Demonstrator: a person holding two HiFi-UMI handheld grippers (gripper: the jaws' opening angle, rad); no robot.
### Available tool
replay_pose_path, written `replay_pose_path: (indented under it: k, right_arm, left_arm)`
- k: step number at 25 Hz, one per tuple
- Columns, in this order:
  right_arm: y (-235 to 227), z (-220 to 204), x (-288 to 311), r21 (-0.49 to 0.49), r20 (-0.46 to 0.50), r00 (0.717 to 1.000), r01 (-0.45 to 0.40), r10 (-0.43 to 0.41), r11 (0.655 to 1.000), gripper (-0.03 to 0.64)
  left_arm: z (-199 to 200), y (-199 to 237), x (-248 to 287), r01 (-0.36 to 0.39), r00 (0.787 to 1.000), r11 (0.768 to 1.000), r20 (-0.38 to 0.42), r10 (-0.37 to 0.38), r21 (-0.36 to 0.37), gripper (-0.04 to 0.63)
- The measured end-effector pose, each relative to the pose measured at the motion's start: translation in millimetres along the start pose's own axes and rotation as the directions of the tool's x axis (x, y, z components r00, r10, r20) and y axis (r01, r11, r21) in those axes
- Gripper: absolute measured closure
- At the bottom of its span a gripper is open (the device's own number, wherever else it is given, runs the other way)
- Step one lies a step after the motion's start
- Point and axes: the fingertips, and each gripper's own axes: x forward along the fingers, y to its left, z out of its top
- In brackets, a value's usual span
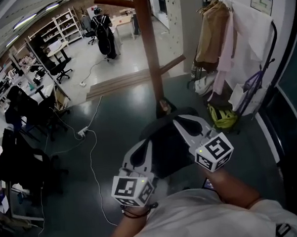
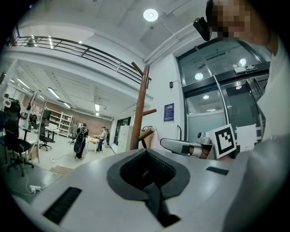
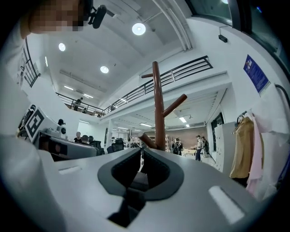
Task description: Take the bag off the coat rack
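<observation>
Plainly, the black fabric bag [image 1: 165, 144] is off the pegs. It sits low between the two tongs, close to the foot of the tall brown wooden coat rack [image 1: 151, 54], whose pegs look bare in both gripper views.

The left tongs [image 2: 146, 153] are pressed together at the tips, with dark ribbed material filling the hollow behind them. I judge that to be bag fabric pinched there, though it could partly be the pads. The right tongs [image 3: 140, 152] are drawn in to a narrow slit, with a dark flat piece lodged between them that is most likely a strap or an edge of the bag.

The main risk is the grip itself. If each side holds only a thin fold or strap, the sagging weight between them could pull the fabric out of one side and drop that end. Moving the two hands apart or unevenly would make this worse.

The bag also hangs just beside the pole, under a slanting lower peg [image 1: 172, 64], so lifting it or swinging it forward could snag it there. A white cable [image 1: 92, 150] trails across the floor to the left and could catch a foot when stepping back.
</observation>
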Motion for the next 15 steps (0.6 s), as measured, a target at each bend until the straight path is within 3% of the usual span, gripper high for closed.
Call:
replay_pose_path:
  k: [6, 15]
  right_arm:
    - [-29, 11, 32, -0.102, -0.036, 0.998, -0.058, 0.055, 0.993, 0.586]
    - [-50, -3, 66, -0.102, -0.088, 0.986, -0.152, 0.144, 0.983, 0.565]
  left_arm:
    - [8, 19, 15, -0.062, 0.998, 0.998, 0.011, 0.062, -0.003, 0.589]
    - [20, 38, 29, -0.136, 0.989, 0.99, 0.06, 0.138, -0.031, 0.589]
